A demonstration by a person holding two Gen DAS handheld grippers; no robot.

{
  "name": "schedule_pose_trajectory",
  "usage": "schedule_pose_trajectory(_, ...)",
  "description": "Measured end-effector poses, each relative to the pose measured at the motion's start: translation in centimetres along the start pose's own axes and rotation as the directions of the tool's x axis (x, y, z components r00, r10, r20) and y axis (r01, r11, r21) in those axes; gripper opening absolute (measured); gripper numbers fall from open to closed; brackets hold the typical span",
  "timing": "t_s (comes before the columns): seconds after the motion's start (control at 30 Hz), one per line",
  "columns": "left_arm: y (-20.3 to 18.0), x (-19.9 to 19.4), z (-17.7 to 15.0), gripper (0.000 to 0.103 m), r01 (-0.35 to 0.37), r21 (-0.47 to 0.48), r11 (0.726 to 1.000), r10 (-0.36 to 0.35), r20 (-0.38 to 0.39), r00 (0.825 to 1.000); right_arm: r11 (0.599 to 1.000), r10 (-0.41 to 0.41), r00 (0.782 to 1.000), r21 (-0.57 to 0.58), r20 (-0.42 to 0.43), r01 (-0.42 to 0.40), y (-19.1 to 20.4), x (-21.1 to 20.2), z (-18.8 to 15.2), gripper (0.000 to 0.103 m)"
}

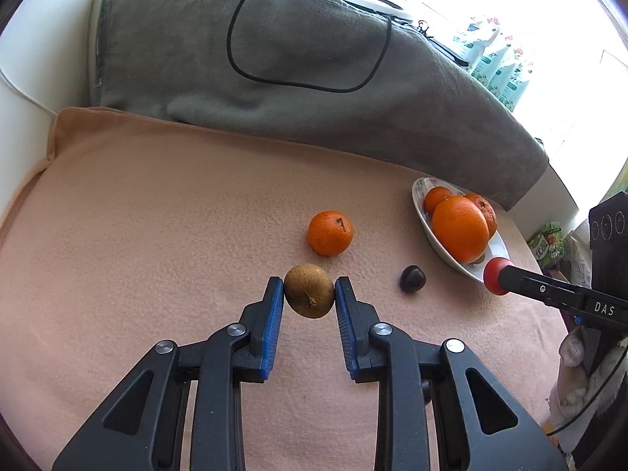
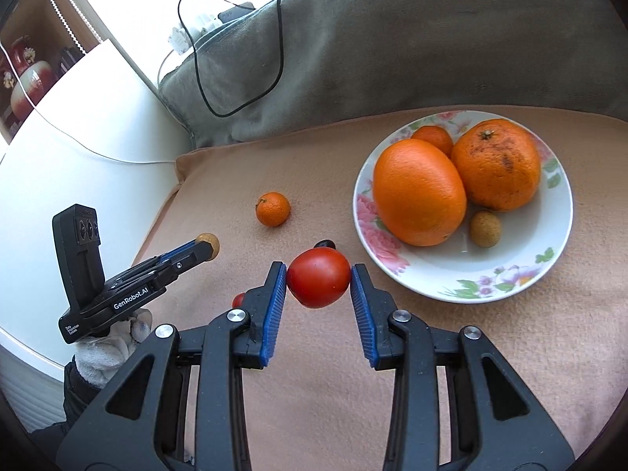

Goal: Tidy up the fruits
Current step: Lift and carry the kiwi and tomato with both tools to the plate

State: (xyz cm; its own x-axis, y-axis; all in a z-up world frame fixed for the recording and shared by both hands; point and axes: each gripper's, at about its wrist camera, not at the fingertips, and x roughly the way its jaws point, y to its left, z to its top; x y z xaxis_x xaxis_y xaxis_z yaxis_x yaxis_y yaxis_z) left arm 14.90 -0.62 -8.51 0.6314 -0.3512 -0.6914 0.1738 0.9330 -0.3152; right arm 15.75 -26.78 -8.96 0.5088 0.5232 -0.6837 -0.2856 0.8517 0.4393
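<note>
My left gripper (image 1: 309, 292) is shut on a small brown longan (image 1: 309, 290) and holds it above the peach cloth; it also shows in the right wrist view (image 2: 208, 246). My right gripper (image 2: 318, 276) is shut on a red tomato (image 2: 318, 276), seen at the plate's near rim in the left wrist view (image 1: 495, 276). A floral white plate (image 2: 549, 259) holds two big oranges (image 2: 418, 192), a small mandarin (image 2: 433, 138) and a longan (image 2: 485, 229). A loose mandarin (image 1: 329, 232) and a dark fruit (image 1: 412, 278) lie on the cloth.
A peach cloth (image 1: 157, 216) covers the table. A grey blanket (image 1: 274, 59) with a black cable (image 1: 235, 59) lies behind it. A small red thing (image 2: 238, 299) peeks out beside my right gripper's left finger. White furniture stands to the left.
</note>
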Motion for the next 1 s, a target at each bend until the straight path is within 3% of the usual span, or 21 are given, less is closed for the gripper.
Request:
schedule_pose_trajectory(0.53,-8.5,1.4,0.8,0.025,0.118,0.1,0.988,-0.117,-0.01,0.993,0.989,-0.125,0.989,0.087,0.081,0.118,-7.4,-4.7,0.8,0.036)
schedule_pose_trajectory(1.0,-16.7,4.8,0.2,0.025,0.2,0.223,0.954,-0.188,-0.072,0.979,0.978,-0.19,0.977,0.107,0.092,0.18,-10.9,-5.0,2.6,0.036)
